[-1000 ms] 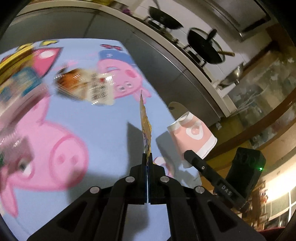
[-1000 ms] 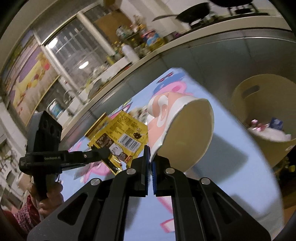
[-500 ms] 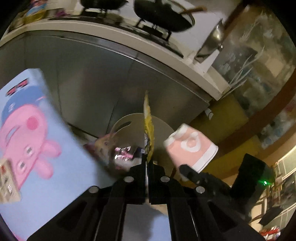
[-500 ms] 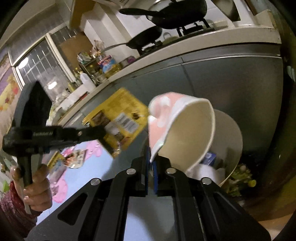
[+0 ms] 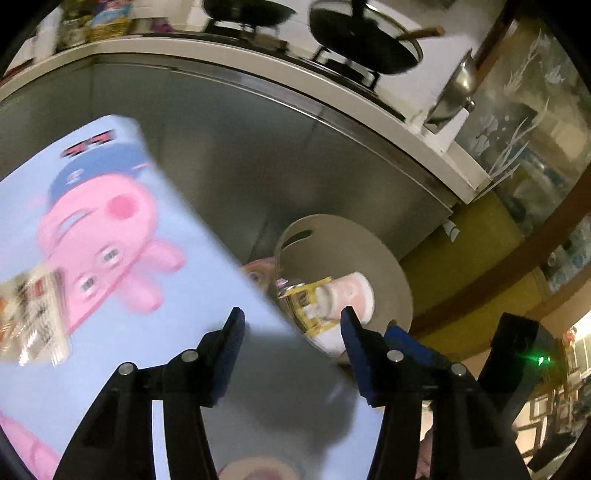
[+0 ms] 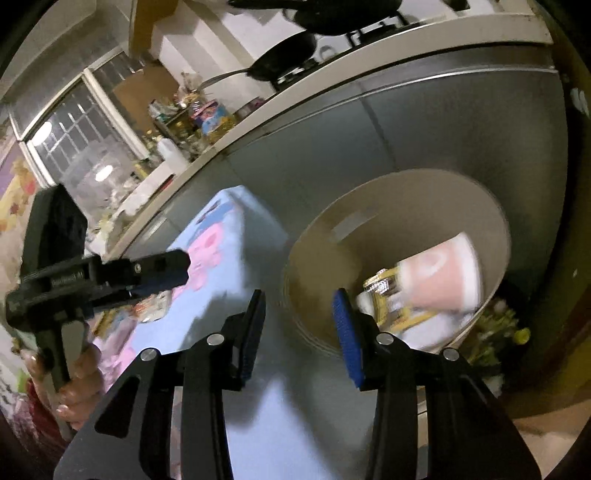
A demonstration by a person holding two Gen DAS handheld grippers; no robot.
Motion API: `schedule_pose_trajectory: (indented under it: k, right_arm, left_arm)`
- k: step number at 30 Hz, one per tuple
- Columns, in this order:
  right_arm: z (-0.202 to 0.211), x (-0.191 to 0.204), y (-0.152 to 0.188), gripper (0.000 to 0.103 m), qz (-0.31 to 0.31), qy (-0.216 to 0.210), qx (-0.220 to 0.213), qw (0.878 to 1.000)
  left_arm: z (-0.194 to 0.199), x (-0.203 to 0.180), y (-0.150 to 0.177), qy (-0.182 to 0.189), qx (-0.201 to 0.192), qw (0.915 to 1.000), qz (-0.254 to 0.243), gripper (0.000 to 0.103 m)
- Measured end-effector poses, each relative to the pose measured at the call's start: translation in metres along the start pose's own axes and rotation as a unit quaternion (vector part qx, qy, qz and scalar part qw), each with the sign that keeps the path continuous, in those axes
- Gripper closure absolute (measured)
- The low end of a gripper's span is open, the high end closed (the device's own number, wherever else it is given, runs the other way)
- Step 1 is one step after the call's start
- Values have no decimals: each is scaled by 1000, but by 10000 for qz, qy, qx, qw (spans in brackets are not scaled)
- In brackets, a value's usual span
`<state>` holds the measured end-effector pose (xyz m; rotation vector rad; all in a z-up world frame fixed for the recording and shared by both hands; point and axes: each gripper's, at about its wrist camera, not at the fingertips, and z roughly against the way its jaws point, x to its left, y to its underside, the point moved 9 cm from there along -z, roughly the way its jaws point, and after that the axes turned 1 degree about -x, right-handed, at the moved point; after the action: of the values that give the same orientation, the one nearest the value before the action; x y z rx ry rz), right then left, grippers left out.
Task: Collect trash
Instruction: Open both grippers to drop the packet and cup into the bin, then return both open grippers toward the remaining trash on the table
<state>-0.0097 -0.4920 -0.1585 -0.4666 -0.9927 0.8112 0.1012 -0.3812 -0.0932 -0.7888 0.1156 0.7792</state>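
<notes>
We note a kitchen, dimly lit. A pale countertop (image 5: 258,70) runs along the back over grey metal cabinet fronts (image 5: 229,158). Dark pans (image 5: 365,44) sit on a stove (image 6: 373,27) up there, with a steel bowl (image 5: 448,98) tilted at the counter's end. Further along the counter we see crowded bottles and packets (image 6: 192,118). A barred window (image 6: 74,136) shows a bright lamp reflection. We see a frosted glass panel (image 5: 517,122) with etched plants framed in brown wood, and a yellow wall (image 5: 465,258) below it. The surface (image 5: 221,295) wears a light blue cloth with pink cartoon pigs.
</notes>
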Motion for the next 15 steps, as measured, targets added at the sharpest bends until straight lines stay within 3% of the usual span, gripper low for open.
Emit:
schedule_pose_trajectory:
  k: [6,10,15]
  right_arm:
    - [-12,60,28,64,134,-449,296,9985]
    - [-23,106,50,64,360,-719,612,9949]
    - [-32,158,76,62,580,-983,933,9891]
  left_arm:
    - [62,55,36,-645,-376,9971,154,49]
    - [103,96,58,-1240,-568,9900,359,49]
    - [140,134,87,-1652,-726,9809,729,49]
